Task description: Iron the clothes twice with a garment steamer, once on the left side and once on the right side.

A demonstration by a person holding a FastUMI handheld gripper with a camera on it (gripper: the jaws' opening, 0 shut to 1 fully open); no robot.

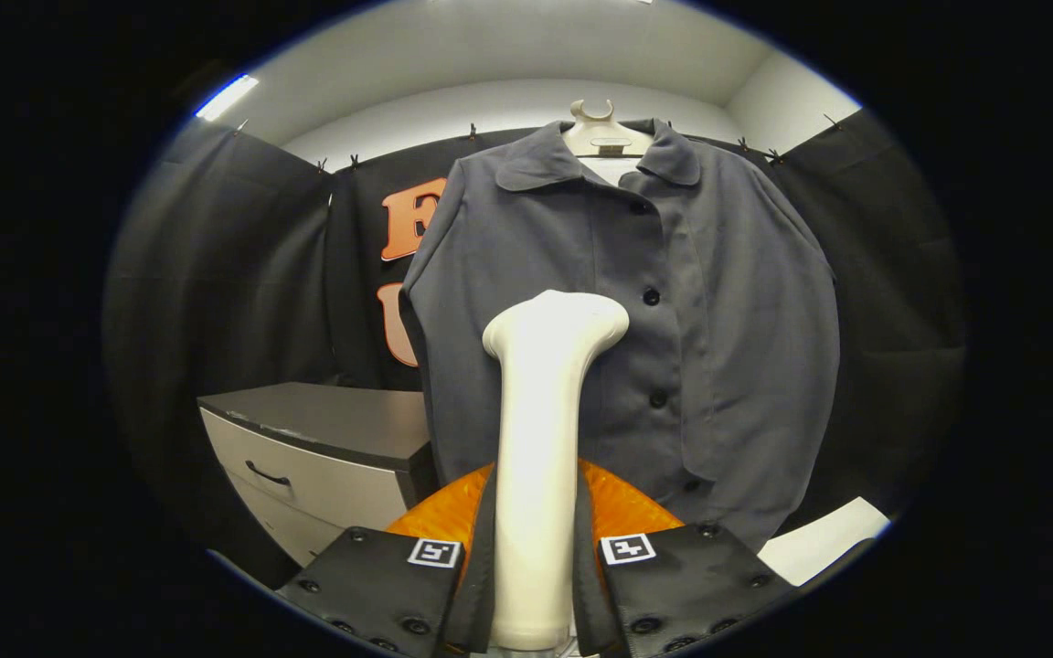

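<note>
Gripper view | jaws closed on one steamer (pixel 540 457) | one shirt (pixel 673 302) | one cabinet (pixel 325 448)

Black cloth walls (pixel 216 274) hang under a white ceiling (pixel 508 46); a grey-topped white drawer cabinet (pixel 325 457) stands beside them.

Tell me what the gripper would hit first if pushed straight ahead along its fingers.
Probably the grey shirt on its hanger. The gripper, shut on the steamer, would lead with the steamer's head, which points near the button placket. How far off it is cannot be told.
</note>
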